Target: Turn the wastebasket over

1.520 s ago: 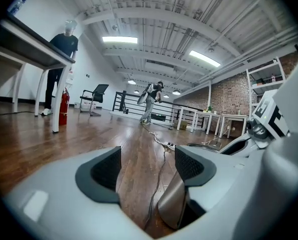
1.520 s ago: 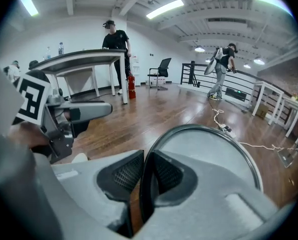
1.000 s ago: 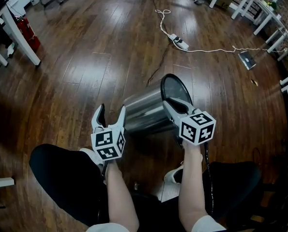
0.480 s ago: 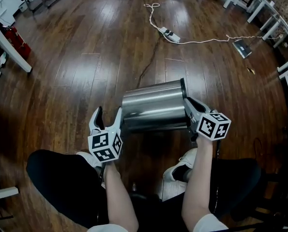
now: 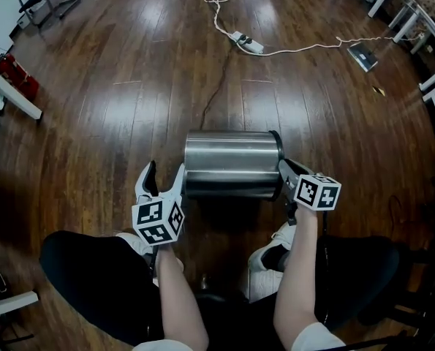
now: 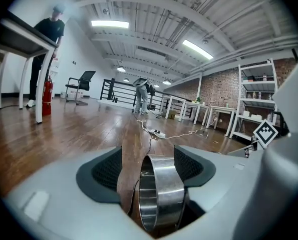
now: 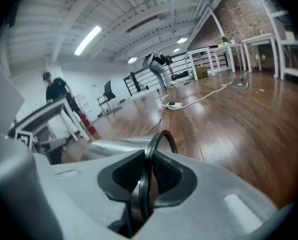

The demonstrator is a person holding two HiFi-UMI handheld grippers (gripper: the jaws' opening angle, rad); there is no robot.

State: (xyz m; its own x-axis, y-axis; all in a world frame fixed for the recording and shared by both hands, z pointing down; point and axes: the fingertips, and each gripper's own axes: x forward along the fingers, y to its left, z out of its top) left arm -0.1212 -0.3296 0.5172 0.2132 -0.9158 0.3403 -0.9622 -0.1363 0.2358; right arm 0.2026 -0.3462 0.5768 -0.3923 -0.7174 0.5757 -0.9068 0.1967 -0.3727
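Note:
The steel wastebasket (image 5: 232, 163) lies on its side just above the wooden floor, with its black-rimmed mouth to the right. My right gripper (image 5: 284, 170) is shut on the black rim (image 7: 161, 139), which runs between its dark pads (image 7: 128, 176). The shiny body (image 7: 116, 146) stretches away to the left in the right gripper view. My left gripper (image 5: 164, 178) stands open at the basket's closed bottom end. In the left gripper view that bottom end (image 6: 159, 199) shows between the spread jaws of the left gripper (image 6: 149, 164), and neither pad presses on it.
A white power strip (image 5: 246, 44) with its cable lies on the floor beyond the basket. A red fire extinguisher (image 5: 12, 72) stands by white table legs at the left. My own legs and white shoes (image 5: 265, 262) are just below the basket. White shelving (image 6: 254, 104) lines the right side.
The basket has swung from tilted, mouth away from me, to lying level across my front. My right gripper moved right and down with the rim. The left gripper shifted slightly.

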